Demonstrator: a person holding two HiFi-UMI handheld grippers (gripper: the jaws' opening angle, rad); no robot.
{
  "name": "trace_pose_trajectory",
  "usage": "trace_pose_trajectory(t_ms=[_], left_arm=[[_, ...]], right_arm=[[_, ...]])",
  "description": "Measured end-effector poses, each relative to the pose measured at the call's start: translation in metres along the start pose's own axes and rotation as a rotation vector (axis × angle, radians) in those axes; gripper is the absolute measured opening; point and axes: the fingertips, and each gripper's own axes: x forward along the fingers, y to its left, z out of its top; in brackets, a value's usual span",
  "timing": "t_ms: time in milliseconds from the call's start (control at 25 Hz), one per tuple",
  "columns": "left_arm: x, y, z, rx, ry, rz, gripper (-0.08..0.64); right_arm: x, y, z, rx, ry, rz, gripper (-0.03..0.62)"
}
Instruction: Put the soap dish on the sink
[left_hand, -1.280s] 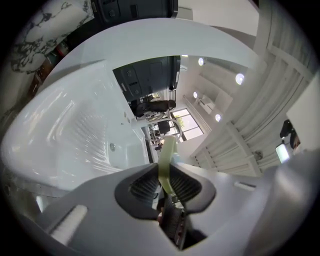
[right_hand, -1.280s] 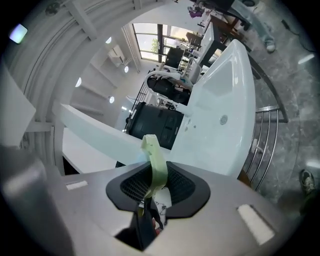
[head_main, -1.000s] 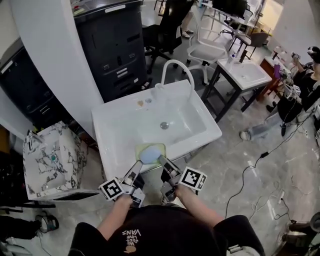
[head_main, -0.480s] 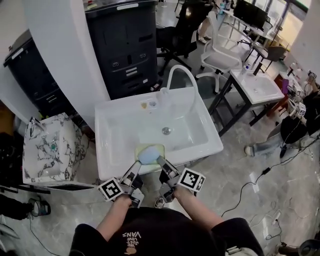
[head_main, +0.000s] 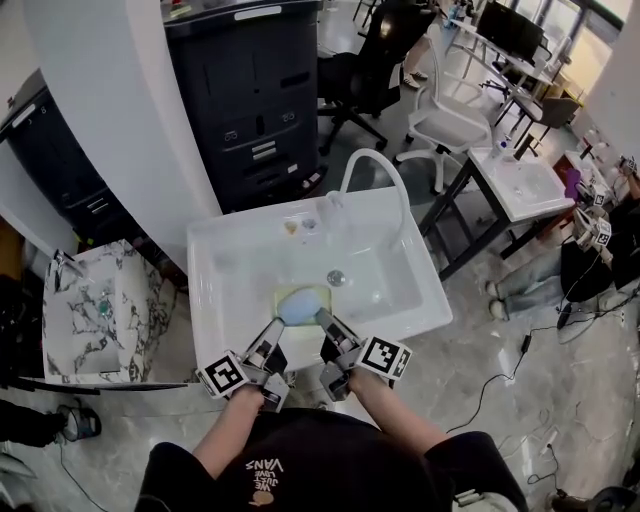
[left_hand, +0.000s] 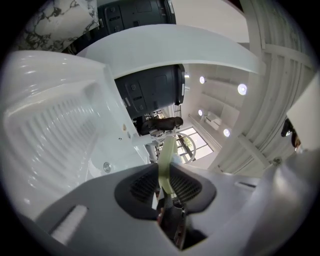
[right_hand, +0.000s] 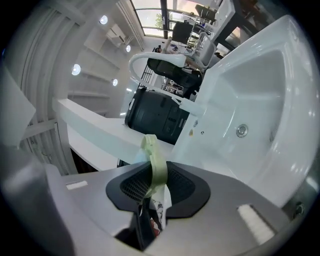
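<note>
Head view hides the soap dish (head_main: 302, 304) side rims under the jaws; the gripper views show only a thin green edge. Left hand-held gripper (head_main: 273, 333) pinches the left rim and right hand-held gripper (head_main: 327, 327) pinches the right rim. The dish sits level between the tips, long axis gripper to gripper, over the sink (head_main: 232, 262) near wall. Drain (head_main: 336, 278) is just past the tips, faucet (head_main: 376, 163) farther ahead.

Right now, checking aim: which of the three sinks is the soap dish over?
The middle white sink with the arched tap, not the marbled sink or right-hand sink.
</note>
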Motion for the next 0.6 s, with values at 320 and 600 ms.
trace_pose_trajectory(t_ms=[320,600], left_arm=[[0.033,0.019,0.038,0.0,0.027,0.022,0.118],[0.052,0.038,0.061,-0.007,0.042,0.032,0.118]], right_arm=[[0.046,-0.007,0.023,0.0,-0.004,-0.008,0.081],[0.077,-0.019,0.032,0.013,-0.011,-0.032,0.081]])
